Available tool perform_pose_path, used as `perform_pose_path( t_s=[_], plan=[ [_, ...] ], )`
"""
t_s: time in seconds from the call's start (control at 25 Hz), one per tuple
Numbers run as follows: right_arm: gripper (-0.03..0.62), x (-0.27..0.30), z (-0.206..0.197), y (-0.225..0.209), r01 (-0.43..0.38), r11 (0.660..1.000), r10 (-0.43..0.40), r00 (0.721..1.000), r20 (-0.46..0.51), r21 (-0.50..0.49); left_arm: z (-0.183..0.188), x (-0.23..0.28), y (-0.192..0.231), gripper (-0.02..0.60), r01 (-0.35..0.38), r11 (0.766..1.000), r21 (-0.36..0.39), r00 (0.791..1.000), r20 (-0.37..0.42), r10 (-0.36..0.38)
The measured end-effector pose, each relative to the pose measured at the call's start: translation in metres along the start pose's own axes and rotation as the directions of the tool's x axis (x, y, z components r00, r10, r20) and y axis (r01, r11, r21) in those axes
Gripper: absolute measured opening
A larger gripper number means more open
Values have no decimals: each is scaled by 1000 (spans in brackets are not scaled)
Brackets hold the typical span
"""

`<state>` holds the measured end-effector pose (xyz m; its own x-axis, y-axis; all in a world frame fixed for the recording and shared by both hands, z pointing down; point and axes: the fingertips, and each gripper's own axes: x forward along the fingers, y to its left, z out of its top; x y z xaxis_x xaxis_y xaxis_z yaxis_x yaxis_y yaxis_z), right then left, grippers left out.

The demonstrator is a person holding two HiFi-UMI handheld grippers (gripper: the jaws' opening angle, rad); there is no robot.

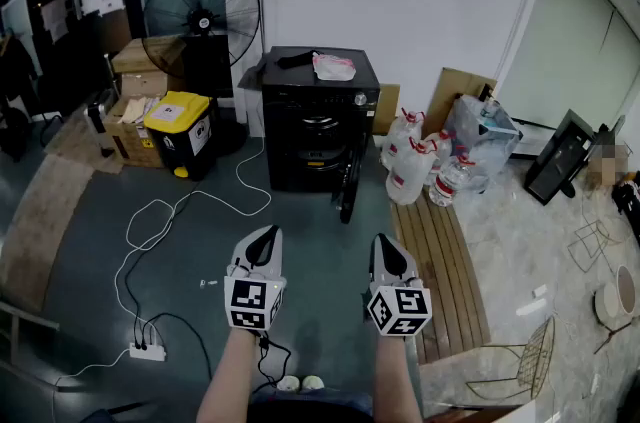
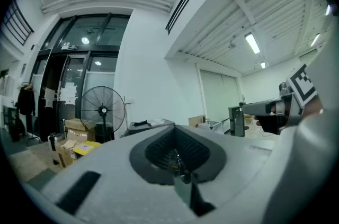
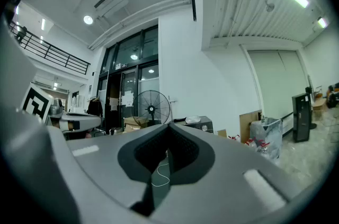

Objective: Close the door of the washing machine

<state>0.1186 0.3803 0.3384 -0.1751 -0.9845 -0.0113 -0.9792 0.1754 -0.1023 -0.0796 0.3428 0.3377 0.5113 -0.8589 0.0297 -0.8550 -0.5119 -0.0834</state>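
Open floor (image 1: 320, 241) ahead up to the washing machine (image 1: 320, 116), its door (image 1: 350, 189) ajar; bags (image 1: 408, 169) just right, white cable (image 1: 190, 194) left

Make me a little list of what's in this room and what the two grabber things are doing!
washing machine: black, against the white wall
door: open, swung out at the front right
on top: crumpled bag
left gripper: shut, empty, apart from the machine
right gripper: shut, empty, apart from the machine
nearby: standing fan, yellow-lidded bin, white cable on the floor
job: door not yet closed
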Motion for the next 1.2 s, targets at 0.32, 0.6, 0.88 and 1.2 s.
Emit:
perform_pose_path(
  t_s=[0.32, 0.6, 0.88, 1.2],
  plan=[
    [9, 4, -2, -3, -3, 1000, 3, 1000, -3, 3, -4, 4, 0, 8, -4, 1000, -7, 1000, -11, 4],
    [9, 5, 1, -4, -15, 1000, 15, 1000, 4, 10, -1, 8, -1, 8, -2, 1000, -7, 1000, -10, 2],
    [11, 4, -2, -7, -14, 1000, 14, 1000, 0, 11, -2, 11, -7, 8, 7, 1000, -7, 1000, -16, -7],
    [50, -1, -13, -8, -3, 1000, 4, 1000, -17, 29, -11, 8, -11, 8, 13, 1000, -8, 999, -31, -14]
  ],
)
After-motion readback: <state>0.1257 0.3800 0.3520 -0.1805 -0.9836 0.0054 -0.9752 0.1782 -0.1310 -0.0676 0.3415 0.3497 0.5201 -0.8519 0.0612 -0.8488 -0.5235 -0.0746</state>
